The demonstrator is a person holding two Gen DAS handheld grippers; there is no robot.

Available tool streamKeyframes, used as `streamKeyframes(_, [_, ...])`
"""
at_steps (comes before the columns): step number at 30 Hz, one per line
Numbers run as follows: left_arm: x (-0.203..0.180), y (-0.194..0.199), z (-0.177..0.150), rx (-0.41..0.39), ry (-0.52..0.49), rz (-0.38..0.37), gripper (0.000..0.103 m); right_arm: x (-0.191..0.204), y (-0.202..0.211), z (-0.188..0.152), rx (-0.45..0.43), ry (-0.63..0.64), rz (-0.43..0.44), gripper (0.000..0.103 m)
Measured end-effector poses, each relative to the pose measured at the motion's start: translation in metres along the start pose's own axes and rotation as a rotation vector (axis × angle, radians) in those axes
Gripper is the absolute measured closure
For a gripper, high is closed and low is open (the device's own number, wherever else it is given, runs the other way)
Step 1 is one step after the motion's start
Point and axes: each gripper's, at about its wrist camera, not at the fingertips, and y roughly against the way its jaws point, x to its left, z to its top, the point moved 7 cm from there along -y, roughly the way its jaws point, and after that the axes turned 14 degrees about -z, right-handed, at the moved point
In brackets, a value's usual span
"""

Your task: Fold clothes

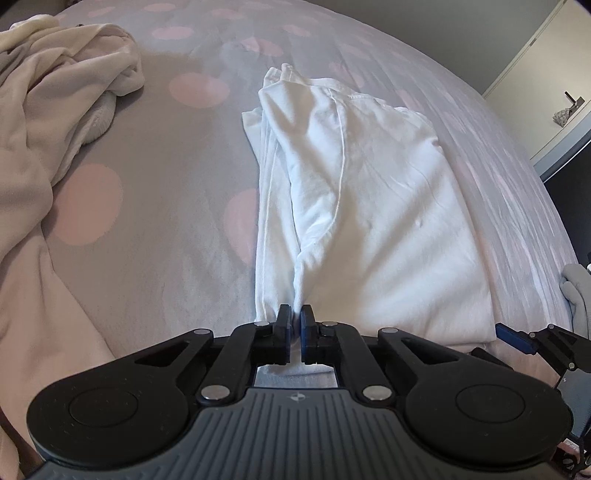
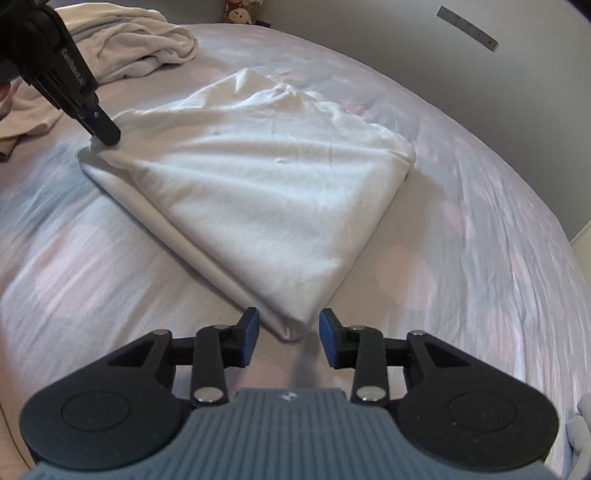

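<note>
A folded white garment (image 1: 369, 206) lies on the grey bedspread with pink dots (image 1: 155, 206). My left gripper (image 1: 295, 317) is shut on the garment's near corner, with cloth pinched between the pads. In the right wrist view the same garment (image 2: 258, 192) lies as a folded square, and my right gripper (image 2: 289, 328) is open with the garment's near corner between its fingers, not clamped. The left gripper (image 2: 107, 138) also shows there, at the garment's far left corner.
A heap of cream and white clothes (image 1: 44, 122) lies at the left of the bed, also in the right wrist view (image 2: 122, 40). A wall and cupboard (image 1: 546, 62) stand beyond the bed's right edge. A small doll (image 2: 238, 13) sits at the far bed edge.
</note>
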Motion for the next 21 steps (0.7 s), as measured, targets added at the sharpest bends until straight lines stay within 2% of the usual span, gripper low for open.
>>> streamKeyframes(3, [-0.002, -0.001, -0.002, 0.007, -0.009, -0.003, 0.098, -0.014, -0.004, 0.000, 0.010, -0.087, 0.003, 0.066])
streamKeyframes(4, [-0.003, -0.002, -0.002, 0.011, -0.015, -0.003, 0.094, -0.018, -0.005, -0.001, 0.018, -0.119, 0.017, 0.066])
streamKeyframes(6, [-0.005, -0.003, -0.003, 0.018, -0.027, -0.002, 0.094, -0.022, -0.009, -0.002, 0.029, -0.160, 0.047, 0.069])
streamKeyframes(7, [-0.006, -0.002, -0.003, 0.014, -0.030, 0.002, 0.098, -0.021, -0.009, -0.001, 0.026, -0.174, 0.071, 0.076])
streamKeyframes(8, [-0.007, 0.001, -0.003, 0.004, -0.032, -0.001, 0.101, -0.020, -0.007, 0.000, 0.023, -0.183, 0.095, 0.093])
streamKeyframes(12, [-0.011, 0.022, 0.002, -0.040, -0.009, -0.056, 0.102, -0.021, 0.005, 0.002, -0.009, -0.187, 0.087, 0.096])
streamKeyframes(15, [-0.023, 0.042, 0.004, -0.038, -0.015, -0.106, 0.103, -0.025, 0.006, -0.001, 0.007, -0.216, 0.096, 0.097])
streamKeyframes(17, [-0.027, 0.047, 0.003, -0.012, -0.028, -0.095, 0.103, -0.026, 0.005, -0.002, 0.019, -0.225, 0.098, 0.098])
streamKeyframes(21, [-0.013, 0.034, -0.003, 0.060, -0.036, -0.020, 0.103, -0.026, 0.002, -0.004, 0.047, -0.223, 0.095, 0.101])
